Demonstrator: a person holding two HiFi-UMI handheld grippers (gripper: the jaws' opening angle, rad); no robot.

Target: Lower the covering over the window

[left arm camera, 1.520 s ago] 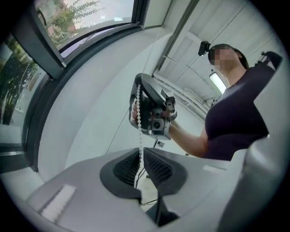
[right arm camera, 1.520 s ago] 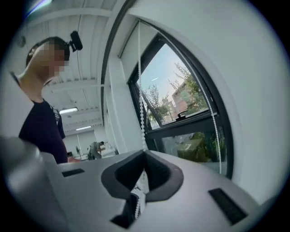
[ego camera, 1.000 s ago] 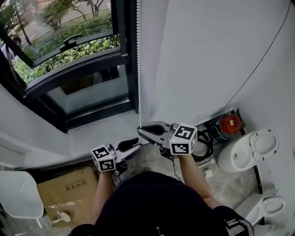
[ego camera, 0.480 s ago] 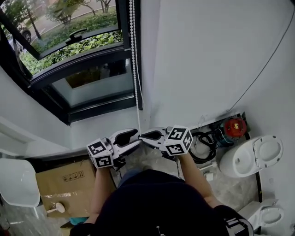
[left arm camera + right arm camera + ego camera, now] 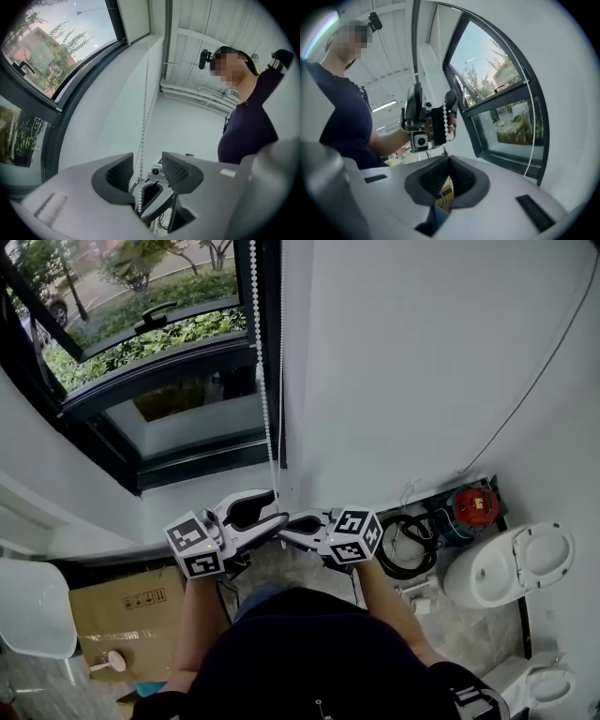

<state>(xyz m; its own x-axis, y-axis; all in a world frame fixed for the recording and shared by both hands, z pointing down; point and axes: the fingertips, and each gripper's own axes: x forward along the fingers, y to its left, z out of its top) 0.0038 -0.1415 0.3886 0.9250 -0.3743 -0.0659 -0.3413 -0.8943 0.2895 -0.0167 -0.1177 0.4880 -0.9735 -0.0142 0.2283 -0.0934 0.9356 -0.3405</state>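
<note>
A white bead chain [image 5: 265, 409] hangs in front of the dark-framed window [image 5: 159, 362] and runs down to both grippers. My left gripper [image 5: 278, 506] is open, its jaws having just been opening. The bead chain [image 5: 143, 126] passes between the left gripper's [image 5: 146, 161] ribbed pads without being pressed. Just below it, my right gripper [image 5: 286, 527] is shut on the chain. From the right gripper [image 5: 450, 161], the beads [image 5: 449, 123] show inside the left gripper [image 5: 436, 119] ahead. A second strand [image 5: 530, 126] hangs by the window frame.
A white toilet [image 5: 511, 563] stands at the lower right, with a red device [image 5: 472, 505] and a coiled black hose [image 5: 403, 545] against the white wall. A cardboard box [image 5: 122, 615] and a white chair [image 5: 33, 606] sit on the floor at the left.
My left gripper's jaws opened off the chain and it rose beside it. The right gripper, still shut, came down from above the left one to just below it.
</note>
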